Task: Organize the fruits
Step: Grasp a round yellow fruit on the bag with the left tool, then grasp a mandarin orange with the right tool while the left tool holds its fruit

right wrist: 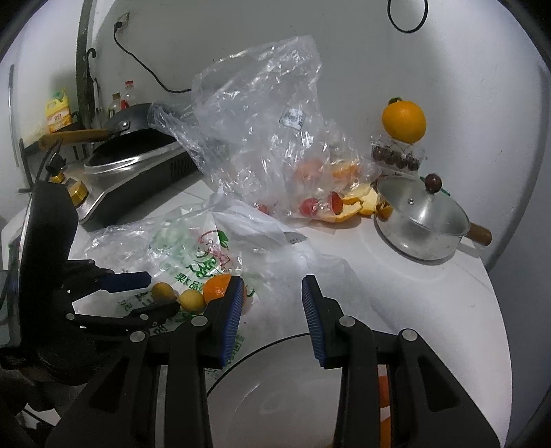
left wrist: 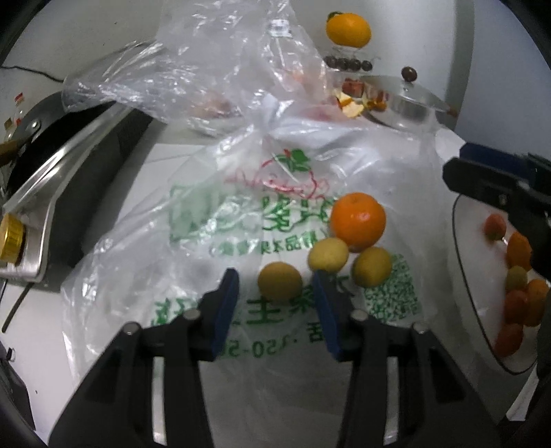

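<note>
White counter [right wrist: 396, 275] | plate [left wrist: 482, 344]: small fruits [left wrist: 516, 299] | pot [right wrist: 422, 224]: lidded

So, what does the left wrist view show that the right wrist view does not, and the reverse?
Only the left wrist view shows the small fruits piled on the white plate.

Only the right wrist view shows the yellow bottle and the wall socket.

Both show the printed bag, the orange with small yellow fruits on it, and the lidded pot.
</note>
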The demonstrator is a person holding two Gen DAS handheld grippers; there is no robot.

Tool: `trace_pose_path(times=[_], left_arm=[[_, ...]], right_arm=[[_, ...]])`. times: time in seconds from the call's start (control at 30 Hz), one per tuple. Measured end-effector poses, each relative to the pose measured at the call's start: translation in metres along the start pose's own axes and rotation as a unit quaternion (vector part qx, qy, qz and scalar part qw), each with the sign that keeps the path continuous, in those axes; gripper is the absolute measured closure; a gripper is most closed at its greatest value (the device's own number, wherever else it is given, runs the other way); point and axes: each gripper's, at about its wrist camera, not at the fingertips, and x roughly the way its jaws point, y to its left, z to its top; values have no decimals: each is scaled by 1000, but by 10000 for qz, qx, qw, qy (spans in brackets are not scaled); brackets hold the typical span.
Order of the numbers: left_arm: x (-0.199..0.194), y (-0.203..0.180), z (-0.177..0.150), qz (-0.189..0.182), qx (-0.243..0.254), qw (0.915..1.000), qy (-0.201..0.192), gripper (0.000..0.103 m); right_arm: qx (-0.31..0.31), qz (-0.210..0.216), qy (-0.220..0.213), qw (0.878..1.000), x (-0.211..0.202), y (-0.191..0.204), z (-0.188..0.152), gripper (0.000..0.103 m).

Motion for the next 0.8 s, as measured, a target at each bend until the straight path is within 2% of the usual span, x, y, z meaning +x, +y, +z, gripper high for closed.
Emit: trace_pose_path(times=[0.13, 0.4, 0.57, 0.8], left_arm=[[-1, -2, -1, -90, 69, 9999, -64, 76], [-16, 6, -3, -346, -48, 9989, -313, 76], [-34, 16, -4, -550, -263, 9963, -602, 76], [-50, 40, -2, -630, -496, 9921, -966, 76]], right_arm=[[16, -21, 21, 10000, -1, 0, 0, 66], [-110, -29, 96, 9999, 0, 12, 3, 66], [-253, -21, 247, 9994, 10, 27, 4, 66], [-320, 11, 491, 9983, 26, 44, 10, 66]])
